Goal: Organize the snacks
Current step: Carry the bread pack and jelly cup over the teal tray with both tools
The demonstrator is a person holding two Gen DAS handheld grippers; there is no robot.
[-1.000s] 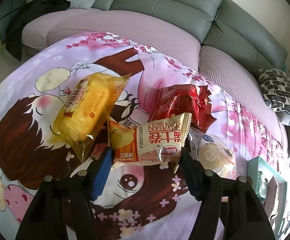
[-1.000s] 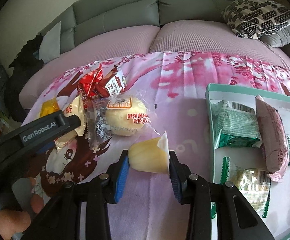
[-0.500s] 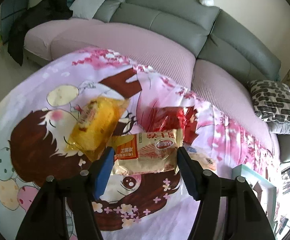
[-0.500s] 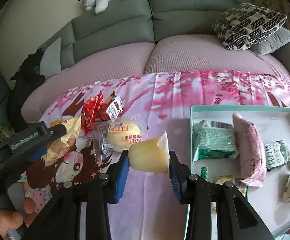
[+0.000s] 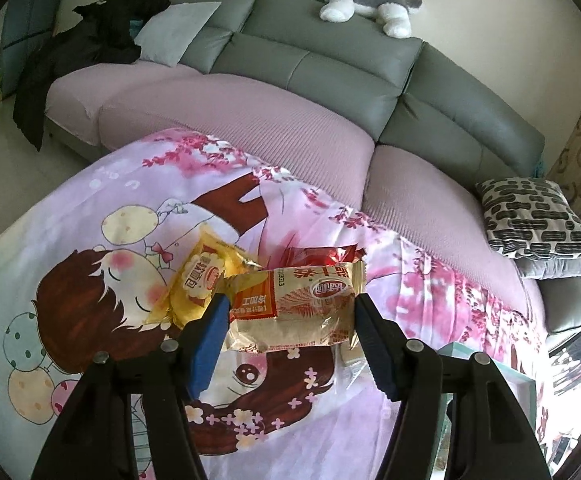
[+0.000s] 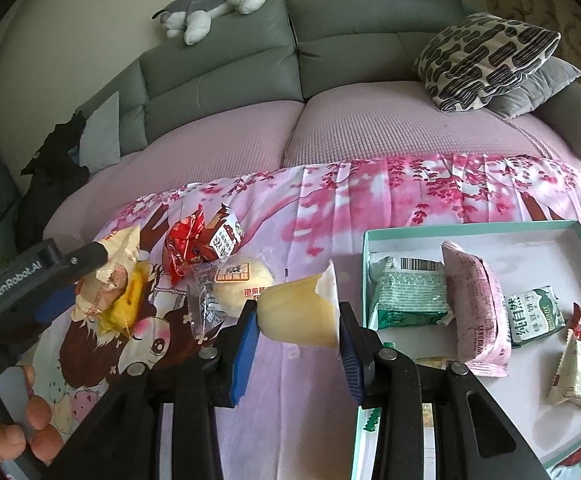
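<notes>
Both grippers have risen since a second ago, each carrying a snack clear of the printed cloth (image 5: 90, 208). Between the blue pads of the left gripper (image 5: 286, 320) sits a cream snack pack (image 5: 298, 308), pinched across its length; the jaws have just closed a little further on it, and the wrapper crumples at the left pad. It hangs in the air above the yellow cracker pack (image 5: 198, 284) and the red packet (image 5: 318, 256), both lying on the cloth behind it. The right gripper (image 6: 298, 320) pinches a yellow jelly cup (image 6: 298, 312) sideways, pads on its base and its lid, probably because that is how it lay. It hovers over bare cloth just left of the tray (image 6: 470, 227).

That tray, green-rimmed and white inside, already holds a green packet (image 6: 406, 300), a pink packet (image 6: 478, 312), a small milk-coloured sachet (image 6: 534, 312) and another small sachet (image 6: 578, 368), so it seems the place where snacks are gathered. A round bun in clear wrap (image 6: 238, 288) and a small carton (image 6: 222, 236) remain on the cloth. Lifting both loads high likely keeps them from dragging across the other snacks on the way over. Behind stands a grey sofa (image 6: 350, 48) with a plush dog (image 6: 210, 8).
</notes>
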